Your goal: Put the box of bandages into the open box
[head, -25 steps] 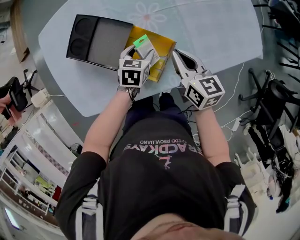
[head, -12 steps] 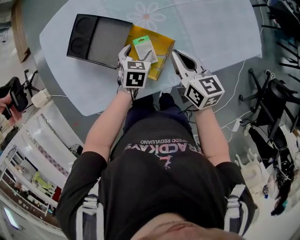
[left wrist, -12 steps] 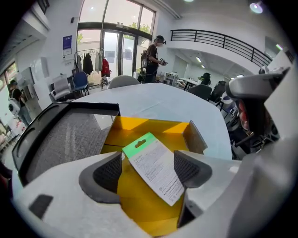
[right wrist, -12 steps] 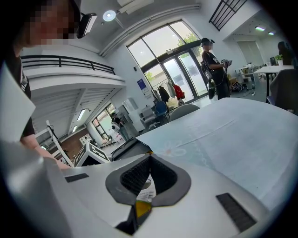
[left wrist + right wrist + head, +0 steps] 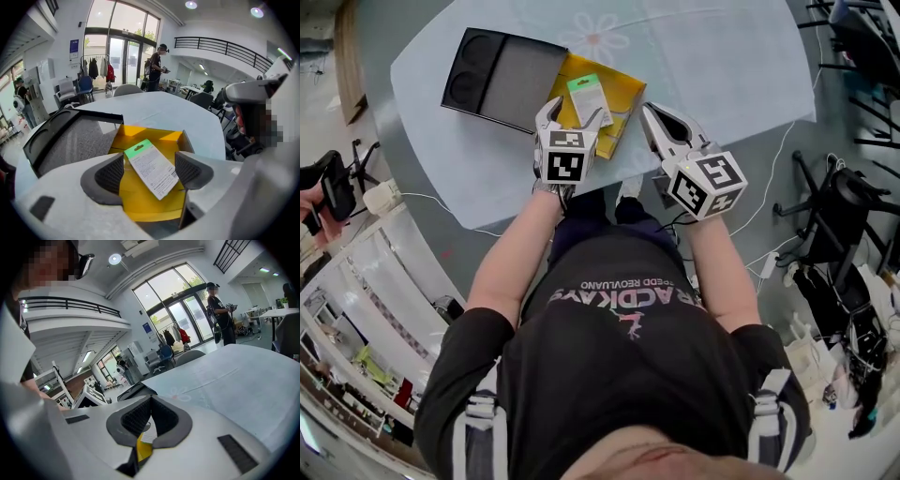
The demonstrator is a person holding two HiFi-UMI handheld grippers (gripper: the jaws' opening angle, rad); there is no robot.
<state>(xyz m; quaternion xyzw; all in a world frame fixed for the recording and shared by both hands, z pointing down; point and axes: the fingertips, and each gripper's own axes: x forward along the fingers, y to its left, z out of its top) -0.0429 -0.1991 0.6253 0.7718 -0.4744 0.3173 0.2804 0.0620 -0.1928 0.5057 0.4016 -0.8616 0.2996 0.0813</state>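
The box of bandages (image 5: 589,99), white with a green top, lies flat inside the open yellow box (image 5: 623,89) on the table. My left gripper (image 5: 574,120) stands open just short of the yellow box's near edge. In the left gripper view the box of bandages (image 5: 152,168) shows between the two pads, which do not touch it, and the yellow box (image 5: 140,208) lies under it. To the right, my right gripper (image 5: 657,125) hovers by the yellow box's right corner with its jaws together. In the right gripper view the right gripper (image 5: 149,419) is shut on nothing.
A black tray (image 5: 502,75) with two round hollows lies against the yellow box's left side. The table (image 5: 722,56) wears a pale blue cloth with a flower print. Cables and chairs stand on the floor to the right. People stand far off in the hall.
My left gripper opened and let go of the box of bandages, which now lies in the yellow box. The gripper then drew back a little toward me. The right gripper hardly moved.
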